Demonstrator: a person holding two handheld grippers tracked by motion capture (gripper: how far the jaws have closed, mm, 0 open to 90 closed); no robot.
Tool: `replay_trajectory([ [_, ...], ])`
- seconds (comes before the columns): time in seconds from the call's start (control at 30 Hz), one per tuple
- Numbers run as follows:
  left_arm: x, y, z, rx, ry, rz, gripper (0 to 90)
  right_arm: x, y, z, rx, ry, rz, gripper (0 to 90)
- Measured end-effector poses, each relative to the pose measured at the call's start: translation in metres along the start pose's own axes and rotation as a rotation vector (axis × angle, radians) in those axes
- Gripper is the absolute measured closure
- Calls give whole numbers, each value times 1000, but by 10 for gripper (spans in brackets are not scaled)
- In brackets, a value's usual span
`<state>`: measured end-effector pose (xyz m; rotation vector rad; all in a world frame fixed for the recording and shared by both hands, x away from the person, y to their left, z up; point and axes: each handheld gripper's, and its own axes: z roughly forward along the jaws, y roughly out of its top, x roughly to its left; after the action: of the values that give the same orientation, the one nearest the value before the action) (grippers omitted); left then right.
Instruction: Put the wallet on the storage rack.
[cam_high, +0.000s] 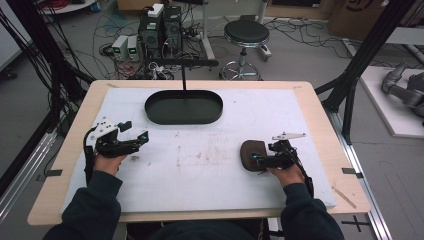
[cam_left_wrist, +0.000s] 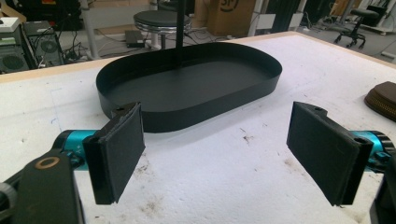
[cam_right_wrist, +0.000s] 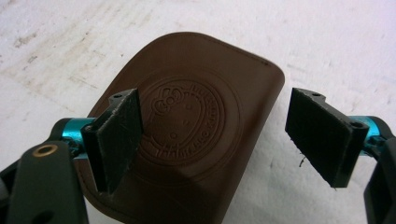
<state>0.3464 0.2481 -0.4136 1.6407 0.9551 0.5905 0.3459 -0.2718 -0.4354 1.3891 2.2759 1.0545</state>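
A brown leather pouch (cam_high: 251, 154) with an embossed round emblem lies flat on the white mat at the right. My right gripper (cam_high: 256, 161) is open right over it; in the right gripper view the pouch (cam_right_wrist: 196, 116) lies between and below the two spread pads, untouched as far as I can tell. A black oval tray (cam_high: 184, 107) sits empty at the back centre. My left gripper (cam_high: 136, 131) is open at the left of the mat, its jaws pointing toward the tray (cam_left_wrist: 187, 88) with nothing between them (cam_left_wrist: 217, 154). The pouch's edge (cam_left_wrist: 383, 99) shows at the far right.
A thin black post (cam_high: 183, 76) rises behind the tray, from a crossbar. The white mat (cam_high: 210, 175) covers most of the wooden table (cam_high: 320, 107) and has scuff marks in its middle. A stool, computers and cables stand on the floor beyond.
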Motion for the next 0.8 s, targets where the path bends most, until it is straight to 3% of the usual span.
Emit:
replay_trajectory([
  [0.13,0,0,0,6,0,1,195,-5,-1,3,26,40,54,190],
  [0.2,-1,-1,1,9,-2,2,198,-10,-2,5,44,79,121,191],
  [0.27,-1,-1,1,11,-1,-2,199,-10,-2,5,54,100,138,197],
  [0.33,-1,-1,1,18,-2,0,200,-9,-2,6,58,113,135,204],
  [0.43,-2,-1,2,20,-5,-1,202,-8,1,6,67,151,124,336],
  [0.5,-2,-1,2,23,-5,1,203,-6,2,5,72,155,117,361],
  [0.57,-2,-2,3,27,-5,0,204,-1,7,4,72,134,60,404],
  [0.67,-2,-2,3,34,-6,3,205,2,10,3,68,124,30,434],
  [0.7,-2,-2,3,34,-5,2,205,3,12,0,47,119,12,518],
  [0.8,-1,-2,2,38,-3,0,205,3,15,-5,19,117,-10,588],
])
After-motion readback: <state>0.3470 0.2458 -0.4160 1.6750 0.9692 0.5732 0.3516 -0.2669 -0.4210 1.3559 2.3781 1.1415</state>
